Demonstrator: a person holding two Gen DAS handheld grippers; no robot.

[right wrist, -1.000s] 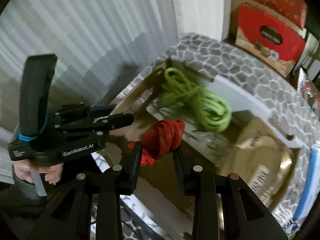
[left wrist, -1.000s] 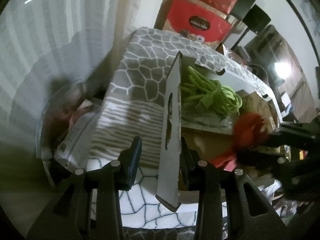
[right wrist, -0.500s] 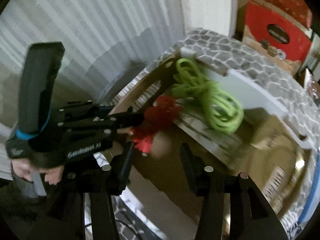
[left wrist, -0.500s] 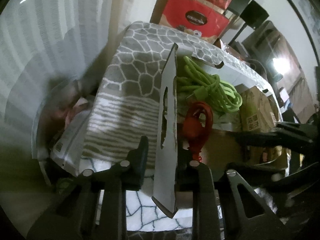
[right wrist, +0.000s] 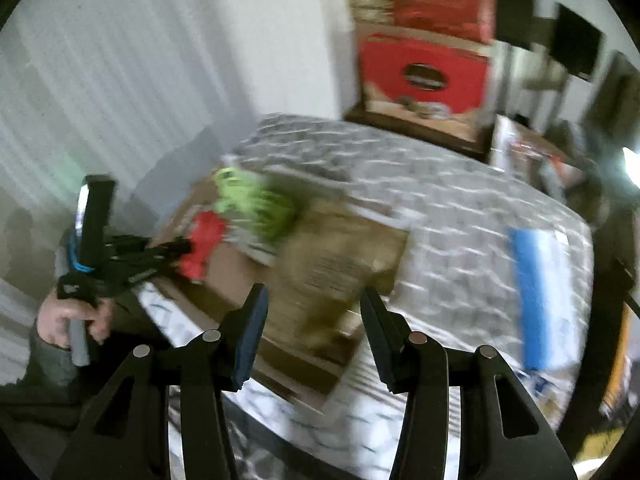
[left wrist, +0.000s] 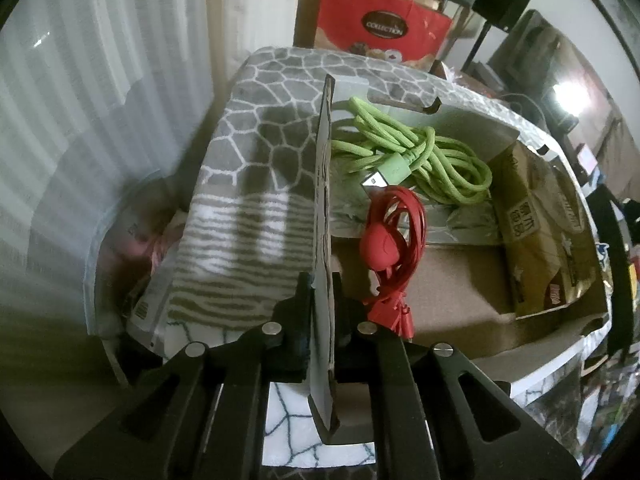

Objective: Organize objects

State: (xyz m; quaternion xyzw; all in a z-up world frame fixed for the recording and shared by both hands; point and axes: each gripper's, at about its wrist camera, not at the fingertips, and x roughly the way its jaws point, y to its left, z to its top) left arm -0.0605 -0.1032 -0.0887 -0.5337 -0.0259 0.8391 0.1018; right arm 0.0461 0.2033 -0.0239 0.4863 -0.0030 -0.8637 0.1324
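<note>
My left gripper (left wrist: 320,292) is shut on the upright side flap (left wrist: 323,184) of a cardboard box (left wrist: 448,288). Inside the box lie a coiled red cable (left wrist: 390,240) near the flap, a coiled green cable (left wrist: 416,160) behind it and a brown paper packet (left wrist: 536,232) to the right. My right gripper (right wrist: 312,320) is open and empty, pulled back above the box's near side (right wrist: 320,280). The right wrist view is blurred; it shows the red cable (right wrist: 202,240), the green cable (right wrist: 256,204) and the left gripper (right wrist: 132,260) at the box's left edge.
The box sits on a table with a grey stone-pattern cloth (left wrist: 276,112). A clear bin with papers (left wrist: 132,248) stands left of the table. Red gift boxes (left wrist: 380,20) are stacked behind. A blue and white pack (right wrist: 540,288) lies on the table's right side.
My right gripper opened, dropped the red cable into the box and drew back to the right. My left gripper closed onto the box flap.
</note>
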